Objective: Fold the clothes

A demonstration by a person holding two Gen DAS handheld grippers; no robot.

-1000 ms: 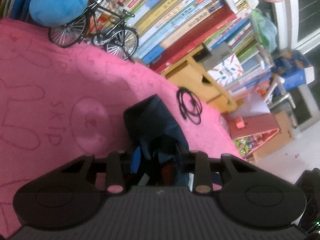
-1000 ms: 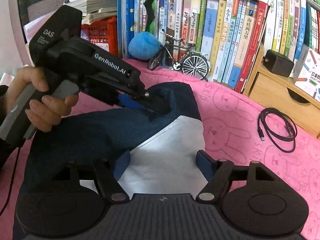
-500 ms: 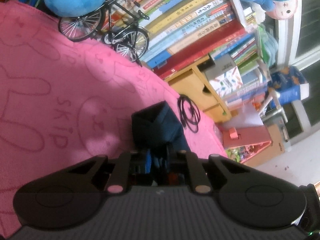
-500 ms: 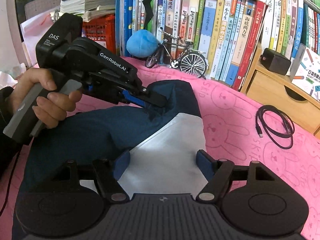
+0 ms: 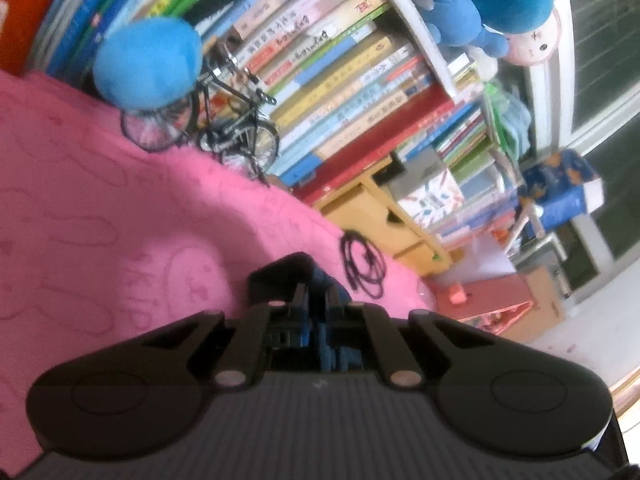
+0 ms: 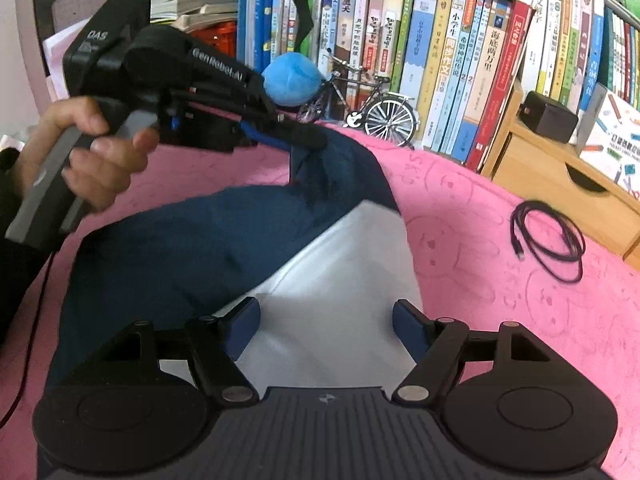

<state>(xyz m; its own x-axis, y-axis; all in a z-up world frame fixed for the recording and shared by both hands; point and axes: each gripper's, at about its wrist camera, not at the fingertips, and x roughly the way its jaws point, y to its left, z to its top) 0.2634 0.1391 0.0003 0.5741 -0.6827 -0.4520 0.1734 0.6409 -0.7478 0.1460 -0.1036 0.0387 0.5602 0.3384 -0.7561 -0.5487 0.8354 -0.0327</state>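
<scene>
Left tool (image 6: 306, 142) has its jaws pinched tight on a raised corner of the navy garment (image 6: 168, 256), lifted clear of the pink blanket (image 6: 500, 288). Right tool (image 6: 326, 326) is spread wide with nothing gripped, hovering over the garment's white panel (image 6: 340, 280). Garment lies mid-blanket, in front of the model bicycle (image 6: 360, 100); black cable (image 6: 548, 240) lies on the blanket to the garment's right, well apart. Judgement: cloth is light, soft and limp, so it'll sag and drag from one pinch and bunch rather than slip. Best hold looks like a second corner or hem edge beside the white panel, not mid-fabric.
</scene>
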